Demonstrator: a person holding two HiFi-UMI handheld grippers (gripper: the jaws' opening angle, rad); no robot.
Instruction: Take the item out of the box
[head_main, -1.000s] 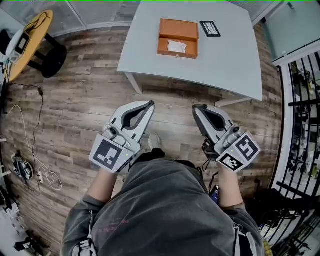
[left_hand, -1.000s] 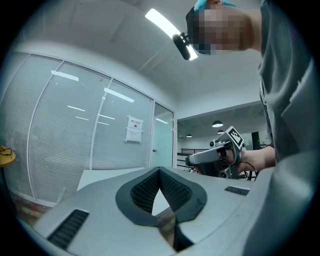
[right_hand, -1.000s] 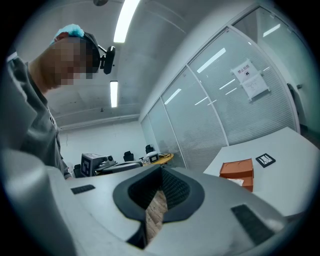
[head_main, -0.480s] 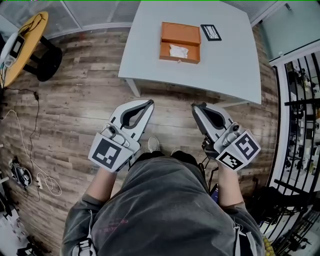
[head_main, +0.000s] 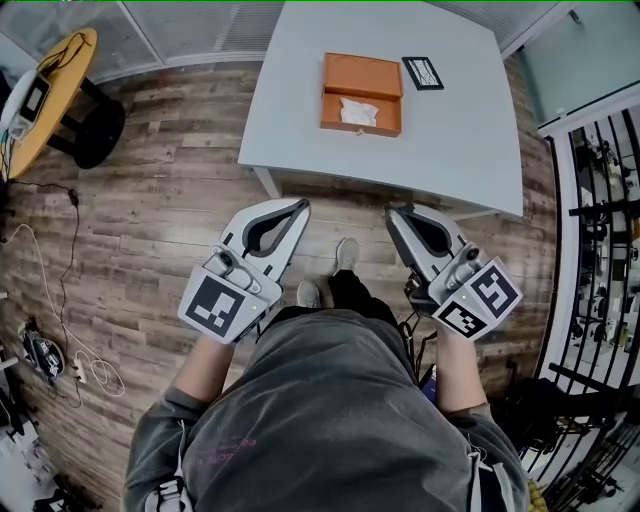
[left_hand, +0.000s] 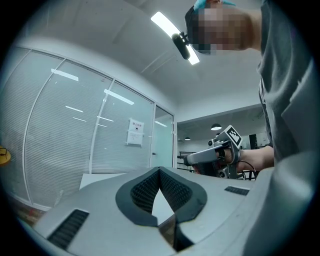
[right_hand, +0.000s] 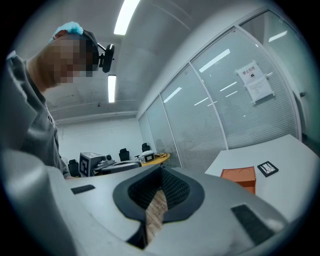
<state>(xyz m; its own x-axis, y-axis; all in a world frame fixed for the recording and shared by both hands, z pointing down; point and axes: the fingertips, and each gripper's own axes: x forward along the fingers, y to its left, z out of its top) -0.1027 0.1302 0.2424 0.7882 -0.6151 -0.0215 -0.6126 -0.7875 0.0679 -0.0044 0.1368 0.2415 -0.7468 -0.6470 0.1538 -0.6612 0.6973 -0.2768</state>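
Observation:
An open orange box (head_main: 361, 76) stands on the white table (head_main: 450, 140), far ahead of both grippers, with a white item (head_main: 357, 111) lying in its front half. The right gripper view shows the same box (right_hand: 240, 175) at a distance on the table. My left gripper (head_main: 300, 207) and right gripper (head_main: 394, 213) are held side by side over the wooden floor, short of the table's near edge. Both are shut, and nothing is between their fingers. The left gripper view shows its own shut jaws and the right gripper (left_hand: 210, 157) beyond them.
A black-framed marker card (head_main: 422, 72) lies right of the box. A round yellow side table (head_main: 45, 95) on a black stand is at the far left, and cables (head_main: 60, 330) trail over the floor. Black railings (head_main: 600, 260) run along the right. The person's shoe (head_main: 347, 254) is stepping forward.
The person has walked towards the table: its near edge and the box sit closer in the head view, and one foot has swung forward. Both grippers stay shut and level.

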